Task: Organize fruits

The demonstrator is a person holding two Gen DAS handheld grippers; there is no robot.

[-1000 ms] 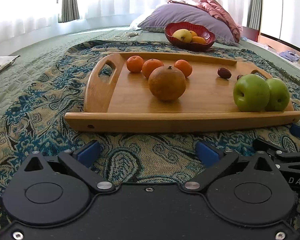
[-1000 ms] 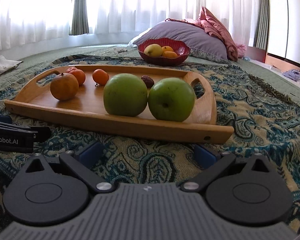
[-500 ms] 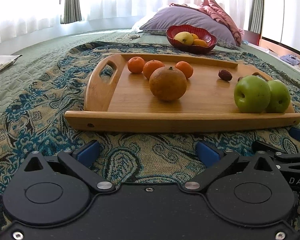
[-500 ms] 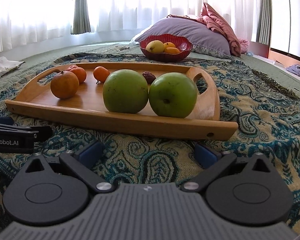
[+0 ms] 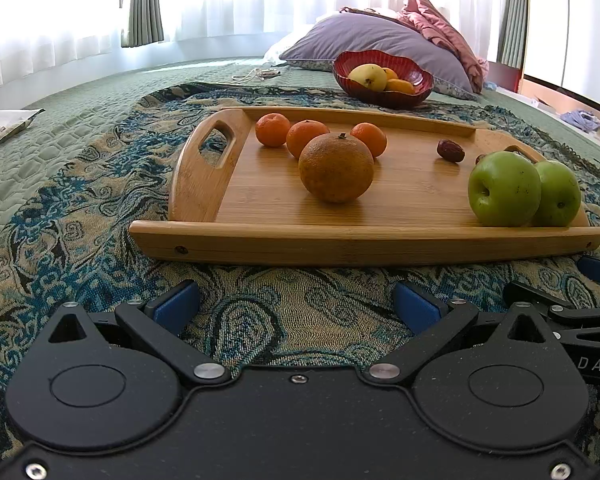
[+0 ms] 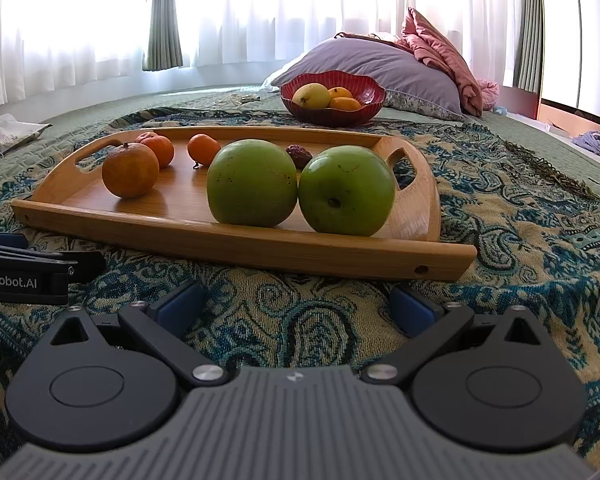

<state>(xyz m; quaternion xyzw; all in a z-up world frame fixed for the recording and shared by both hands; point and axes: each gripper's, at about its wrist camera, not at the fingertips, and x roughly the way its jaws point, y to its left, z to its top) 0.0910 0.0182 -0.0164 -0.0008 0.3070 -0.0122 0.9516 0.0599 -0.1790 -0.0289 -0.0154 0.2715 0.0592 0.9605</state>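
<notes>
So we've got both grippers wide open and empty, left gripper [image 5: 296,306] and right gripper [image 6: 296,306] low on the bedspread just short of the wooden tray [image 6: 244,246]. Probably best to lift over the rim and straddle one green apple [image 6: 346,190], since the two touch. Left view shows three small oranges [image 5: 273,129] behind the big orange [image 5: 336,167]; right view hides one. Red bowl [image 6: 332,98] sits beyond.
</notes>
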